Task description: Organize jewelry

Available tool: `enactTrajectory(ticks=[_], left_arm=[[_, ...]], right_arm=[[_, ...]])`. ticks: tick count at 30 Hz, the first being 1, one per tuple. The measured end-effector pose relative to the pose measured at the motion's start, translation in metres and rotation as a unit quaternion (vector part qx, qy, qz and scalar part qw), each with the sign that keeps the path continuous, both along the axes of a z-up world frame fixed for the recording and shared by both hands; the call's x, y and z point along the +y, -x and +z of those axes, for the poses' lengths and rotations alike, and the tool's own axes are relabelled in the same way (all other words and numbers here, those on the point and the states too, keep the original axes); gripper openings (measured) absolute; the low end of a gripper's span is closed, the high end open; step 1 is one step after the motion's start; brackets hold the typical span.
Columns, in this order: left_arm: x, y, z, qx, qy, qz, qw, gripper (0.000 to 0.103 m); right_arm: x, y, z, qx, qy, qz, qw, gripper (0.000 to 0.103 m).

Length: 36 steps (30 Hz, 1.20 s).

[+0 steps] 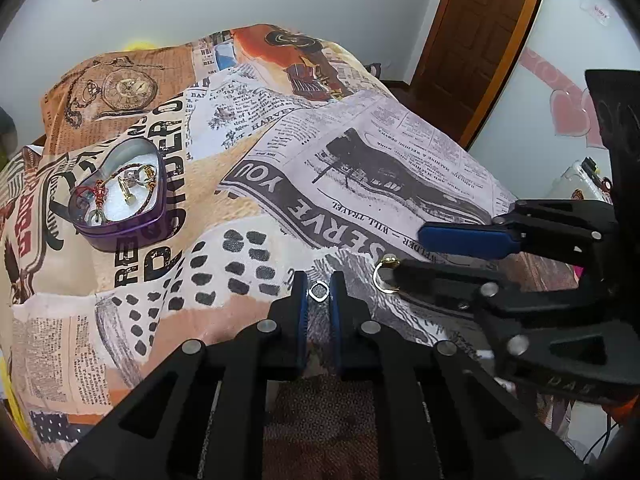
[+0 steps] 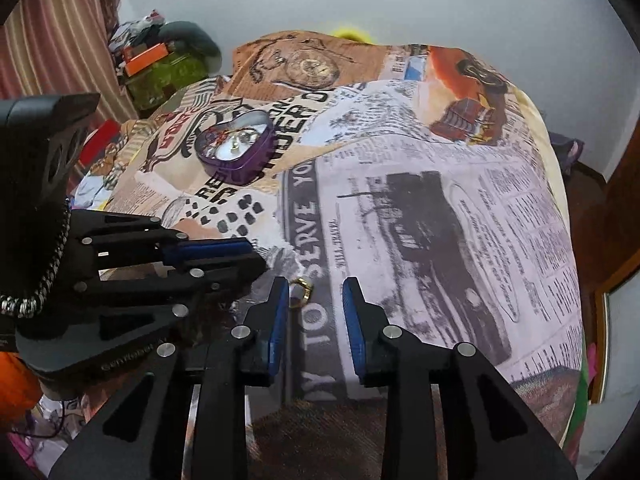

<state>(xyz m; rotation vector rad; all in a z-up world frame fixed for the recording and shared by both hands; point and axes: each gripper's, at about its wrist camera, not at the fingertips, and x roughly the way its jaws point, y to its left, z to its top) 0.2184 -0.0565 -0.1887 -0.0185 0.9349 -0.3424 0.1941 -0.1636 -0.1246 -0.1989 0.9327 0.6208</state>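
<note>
gold ring [image 1: 385, 278] partly hidden behind right claw [image 1: 408, 256], tin [image 1: 120, 196] contents tangled, unclear

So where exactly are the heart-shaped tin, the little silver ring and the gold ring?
heart-shaped tin [image 1: 132, 230]: left wrist view, purple side wall.
silver ring [image 1: 319, 291]: left wrist view, its wire band, between the left gripper's fingers.
gold ring [image 2: 303, 289]: right wrist view, its band.

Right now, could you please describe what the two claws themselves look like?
Both the left claw and right claw are matte black plastic linkages with silver round pivot pins and blue finger pads. A braided black-and-white cord hangs beside the left one.
</note>
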Motion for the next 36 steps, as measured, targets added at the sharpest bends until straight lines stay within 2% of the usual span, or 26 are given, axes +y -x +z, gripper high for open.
enactTrajectory(ticks=[7, 9, 10, 19, 30, 33, 34, 36], left_arm=[[0.006, 0.001, -0.002, -0.005, 0.014, 0.006, 0.9999, 0.009], [0.005, 0.003, -0.002, -0.009, 0.008, 0.008, 0.9999, 0.009], [0.004, 0.004, -0.002, -0.011, 0.005, 0.008, 0.9999, 0.009], [0.015, 0.016, 0.006, -0.022, 0.004, 0.033, 0.9992, 0.009], [0.046, 0.042, 0.048, -0.075, 0.0, 0.061, 0.9953, 0.009], [0.055, 0.045, 0.053, -0.081, 0.002, 0.071, 0.9942, 0.009], [0.056, 0.045, 0.053, -0.081, 0.003, 0.072, 0.9941, 0.009], [0.06, 0.045, 0.052, -0.08, 0.004, 0.076, 0.9939, 0.009]], right_arm=[[0.011, -0.007, -0.012, -0.009, 0.02, 0.001, 1.0, 0.024], [0.01, -0.007, -0.011, -0.012, 0.017, 0.001, 1.0, 0.019], [0.009, -0.007, -0.011, -0.012, 0.017, 0.004, 1.0, 0.009], [0.008, 0.001, -0.001, -0.018, 0.017, 0.006, 1.0, 0.006], [0.008, 0.002, 0.037, -0.056, -0.005, -0.004, 0.998, 0.006], [0.008, -0.003, 0.036, -0.041, -0.014, -0.005, 0.999, 0.006], [0.008, -0.006, 0.032, -0.031, -0.009, -0.01, 0.999, 0.008], [0.008, -0.009, 0.024, -0.011, 0.002, -0.01, 1.0, 0.021]])
